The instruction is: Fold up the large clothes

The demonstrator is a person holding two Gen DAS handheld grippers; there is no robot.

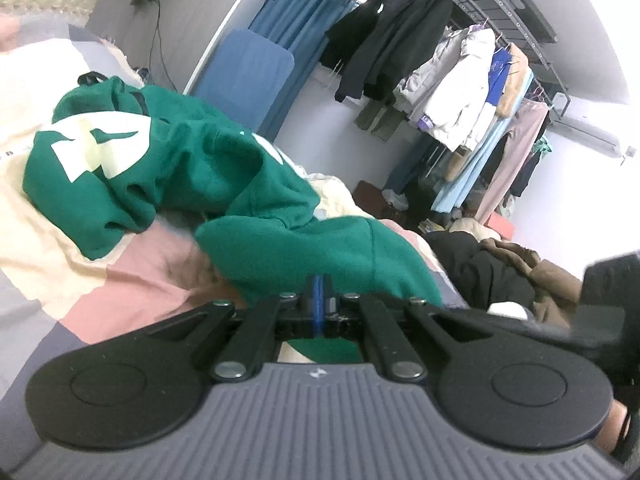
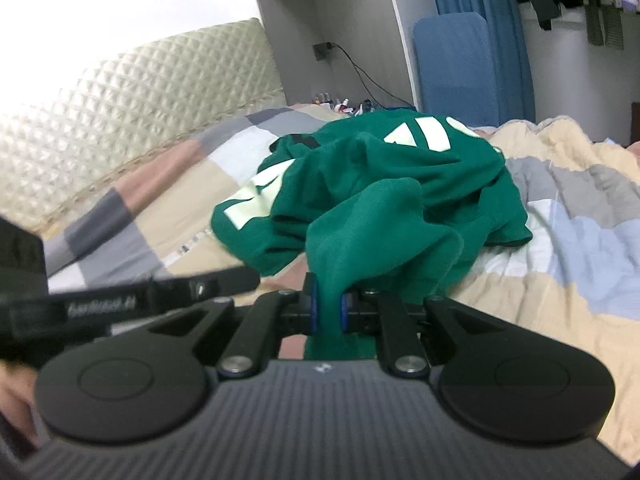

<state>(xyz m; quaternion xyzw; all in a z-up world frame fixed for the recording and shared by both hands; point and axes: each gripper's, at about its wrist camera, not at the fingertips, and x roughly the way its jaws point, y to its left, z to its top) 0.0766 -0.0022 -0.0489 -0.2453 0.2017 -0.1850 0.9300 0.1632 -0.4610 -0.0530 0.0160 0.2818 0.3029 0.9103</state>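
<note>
Pinched between right gripper (image 2: 327, 307) pads: green sweatshirt (image 2: 384, 200) fabric. Pressed together on its edge, left gripper (image 1: 318, 300). Crumpled, stretching away across quilt (image 2: 560, 240).

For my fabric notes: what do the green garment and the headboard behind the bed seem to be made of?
Green garment: seemingly thick knit fleece or cotton, matte; it falls in soft heavy folds, with pale printed shapes. Headboard: probably padded faux leather or vinyl, cream; diamond quilting catches a slight sheen.

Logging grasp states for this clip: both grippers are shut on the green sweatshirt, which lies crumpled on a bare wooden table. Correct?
Not quite. The green sweatshirt lies on a patchwork quilt covering a bed, as the right wrist view shows. Left gripper and right gripper are both shut on it.
</note>
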